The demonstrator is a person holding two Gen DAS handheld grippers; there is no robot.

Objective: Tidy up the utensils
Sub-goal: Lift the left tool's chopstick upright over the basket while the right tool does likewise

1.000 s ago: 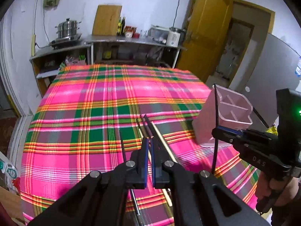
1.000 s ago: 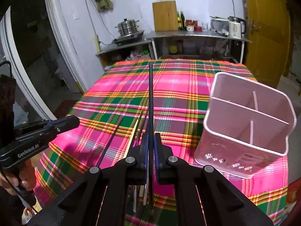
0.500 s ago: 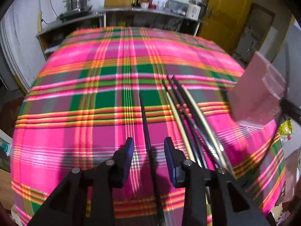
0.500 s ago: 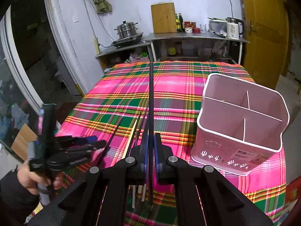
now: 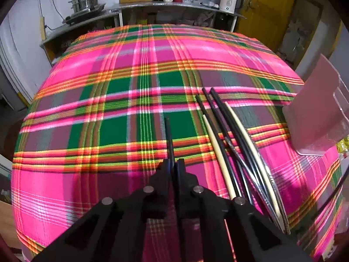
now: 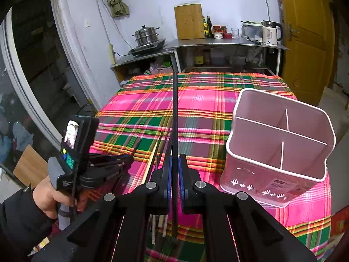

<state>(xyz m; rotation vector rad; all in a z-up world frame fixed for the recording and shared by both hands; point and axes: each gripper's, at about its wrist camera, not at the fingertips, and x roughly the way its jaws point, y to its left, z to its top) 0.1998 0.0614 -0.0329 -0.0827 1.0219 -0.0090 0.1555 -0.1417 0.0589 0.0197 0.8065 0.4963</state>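
Both grippers pinch 1 black chopstick each, the left gripper (image 5: 174, 170) low over the plaid cloth (image 5: 87, 113) beside the loose pile (image 5: 235, 148), the right gripper (image 6: 173, 170) raised near the pink caddy (image 6: 281, 144); either thin stick could pivot and slip.

We see black and cream chopsticks (image 5: 231, 135) bundled flat on cloth beside upright pink plastic divided utensil holder (image 6: 277, 148), empty.

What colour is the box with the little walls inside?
Pale pink, with white cactus shapes low on the box; the right wrist view shows it best.
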